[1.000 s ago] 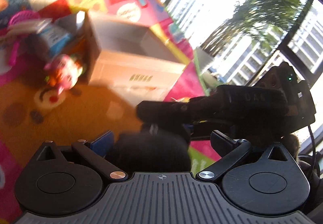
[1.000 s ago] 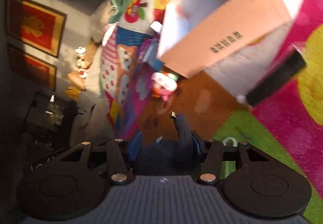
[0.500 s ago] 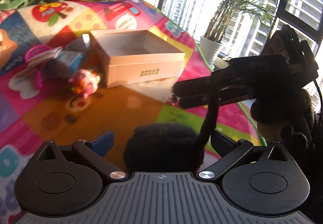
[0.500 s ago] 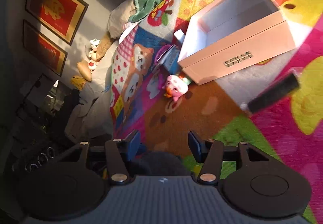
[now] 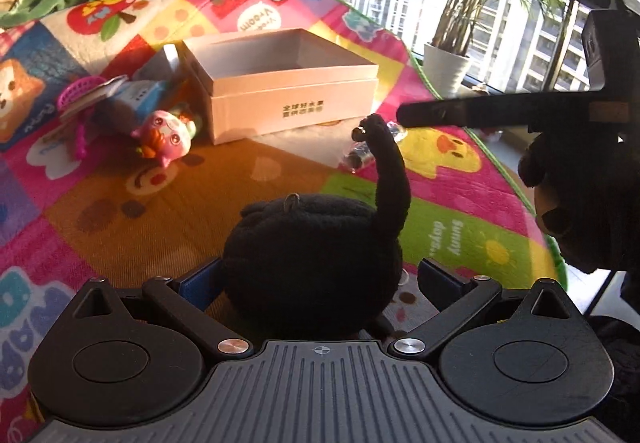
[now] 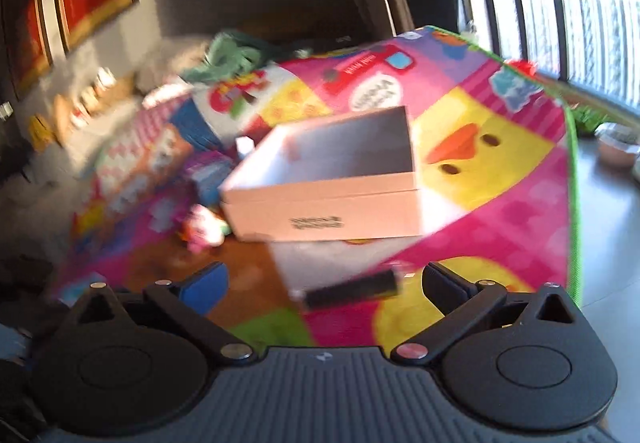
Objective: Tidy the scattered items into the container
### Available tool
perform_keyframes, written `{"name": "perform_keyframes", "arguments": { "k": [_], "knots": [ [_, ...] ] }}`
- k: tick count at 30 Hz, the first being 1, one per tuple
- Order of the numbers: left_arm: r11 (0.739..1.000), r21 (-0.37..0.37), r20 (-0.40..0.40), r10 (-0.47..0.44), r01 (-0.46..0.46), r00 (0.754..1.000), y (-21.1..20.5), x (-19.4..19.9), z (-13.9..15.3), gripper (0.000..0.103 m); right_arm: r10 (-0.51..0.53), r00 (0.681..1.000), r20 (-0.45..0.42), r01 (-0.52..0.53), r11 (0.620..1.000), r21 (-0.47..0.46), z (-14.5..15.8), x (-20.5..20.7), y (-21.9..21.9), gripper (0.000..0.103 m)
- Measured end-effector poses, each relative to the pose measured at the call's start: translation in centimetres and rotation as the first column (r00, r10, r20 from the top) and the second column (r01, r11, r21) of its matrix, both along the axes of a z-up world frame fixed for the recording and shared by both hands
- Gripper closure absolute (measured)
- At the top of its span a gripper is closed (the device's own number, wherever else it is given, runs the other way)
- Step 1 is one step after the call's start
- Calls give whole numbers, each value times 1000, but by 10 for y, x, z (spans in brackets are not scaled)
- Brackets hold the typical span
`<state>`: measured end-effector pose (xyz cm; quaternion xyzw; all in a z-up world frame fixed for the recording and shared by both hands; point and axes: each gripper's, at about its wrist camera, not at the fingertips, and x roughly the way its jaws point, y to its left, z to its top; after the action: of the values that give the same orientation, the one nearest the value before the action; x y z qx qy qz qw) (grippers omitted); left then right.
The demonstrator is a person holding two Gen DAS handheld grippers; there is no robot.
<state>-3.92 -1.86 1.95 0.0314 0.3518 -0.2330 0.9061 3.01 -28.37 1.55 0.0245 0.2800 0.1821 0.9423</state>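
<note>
A black plush toy (image 5: 312,255) with a long upright tail sits between the fingers of my left gripper (image 5: 316,279), which is shut on its round body just above the play mat (image 5: 120,203). The open pink-white box (image 5: 292,99) stands ahead on the mat, also in the right wrist view (image 6: 332,203). My right gripper (image 6: 324,279) has its jaws opening wide, with nothing between them. From the left wrist view, one of its fingers (image 5: 480,110) reaches in from the right, held by a gloved hand (image 5: 580,203). A small dark-and-clear bottle (image 5: 358,157) (image 6: 348,289) lies before the box.
A pink toy figure (image 5: 164,135) (image 6: 204,231), a blue carton (image 5: 140,95) and a pink plastic piece (image 5: 80,91) lie left of the box. The mat's green edge (image 6: 572,179) borders bare floor by the window. A potted plant (image 5: 446,67) stands there.
The right gripper let go of the plush, opened wide and drew away and up. The plush stays in the left gripper, its tail now standing up. Both views rolled level.
</note>
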Motion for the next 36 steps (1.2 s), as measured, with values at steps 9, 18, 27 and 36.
{"name": "perform_keyframes", "arguments": {
  "k": [9, 18, 27, 36],
  "knots": [
    [1000, -25, -23, 4, -5, 1000, 4, 3, -4, 0, 106, 992, -67, -117, 975, -188, -36, 36, 36, 0],
    [998, 47, 16, -37, 36, 999, -2, -6, -9, 0, 88, 995, -46, -96, 964, -248, -38, 36, 45, 21],
    [998, 52, 71, -43, 39, 997, -1, -16, -6, 0, 56, 997, -49, -65, 971, -230, -33, -22, 20, 23],
    [999, 47, 51, -16, 14, 999, -7, 0, -5, 0, 76, 997, -14, -77, 959, -273, -32, -56, 16, 23]
  ]
}}
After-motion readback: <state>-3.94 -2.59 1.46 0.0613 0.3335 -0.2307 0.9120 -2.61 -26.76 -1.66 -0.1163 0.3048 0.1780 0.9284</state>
